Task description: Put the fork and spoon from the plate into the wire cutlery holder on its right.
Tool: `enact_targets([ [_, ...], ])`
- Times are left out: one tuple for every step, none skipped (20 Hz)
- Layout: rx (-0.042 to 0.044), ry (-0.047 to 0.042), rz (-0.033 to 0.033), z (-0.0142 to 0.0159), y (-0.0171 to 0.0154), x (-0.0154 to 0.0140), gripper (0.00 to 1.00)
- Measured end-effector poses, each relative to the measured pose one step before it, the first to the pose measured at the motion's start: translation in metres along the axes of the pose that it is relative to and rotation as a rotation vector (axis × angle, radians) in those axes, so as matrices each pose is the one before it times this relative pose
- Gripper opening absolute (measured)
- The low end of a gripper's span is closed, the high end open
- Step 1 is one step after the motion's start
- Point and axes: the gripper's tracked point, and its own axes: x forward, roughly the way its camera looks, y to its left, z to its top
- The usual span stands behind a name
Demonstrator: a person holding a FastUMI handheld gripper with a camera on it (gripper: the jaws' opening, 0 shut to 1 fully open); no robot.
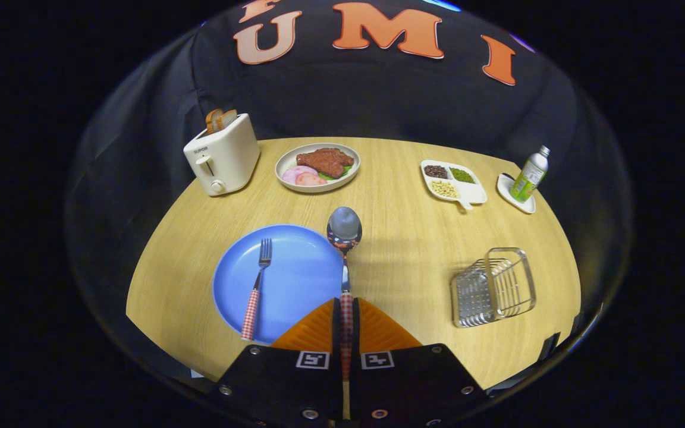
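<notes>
My gripper (346, 309) is shut on the checked handle of a metal spoon (344, 229), whose bowl points away from me above the right rim of the blue plate (295, 285). The spoon is lifted off the plate. A fork (256, 288) with a red-and-white checked handle lies on the plate's left half, tines pointing away. The wire cutlery holder (494, 288) stands on the wooden table to the right of the plate and of my fingers, with nothing in it.
Beyond the plate stand a white toaster (222, 156) with bread in it, a plate of meat and ham (317, 167), a divided dish of beans (453, 181) and a green bottle (530, 175) on a small saucer. The table's front edge runs close below the holder.
</notes>
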Motion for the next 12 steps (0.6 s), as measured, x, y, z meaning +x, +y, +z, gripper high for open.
enact_targets([
  [0.00641, -0.00381, -0.01404, 0.00153, -0.01261, -0.00683, 0.05],
  [0.00499, -0.00361, -0.01369, 0.00121, -0.01326, -0.00652, 0.05],
  [0.00214, -0.00112, -0.0152, 0.00006, -0.01274, -0.00563, 0.05],
  [0.00367, -0.00241, -0.01259, 0.00114, -0.01198, -0.00554, 0.05],
  [0.00395, -0.0037, -0.00877, 0.00102, -0.01034, -0.00627, 0.05],
  [0.00005, 0.00044, -0.00911, 0.00172, -0.01119, -0.00472, 0.05],
  [-0.005, 0.00071, -0.00832, 0.00052, -0.0105, -0.00533, 0.05],
  [-0.00863, 0.0009, -0.00953, 0.00226, -0.01177, -0.00463, 0.05],
  [-0.01048, 0.0098, -0.00779, -0.00001, -0.01021, -0.00357, 0.05],
  [-0.00635, 0.00983, -0.00659, 0.0008, -0.01026, -0.00358, 0.05],
  [-0.00967, 0.01568, -0.00378, 0.00007, -0.00976, -0.00297, 0.05],
  [-0.0148, 0.02251, -0.00554, -0.00134, -0.00969, -0.0027, 0.05],
])
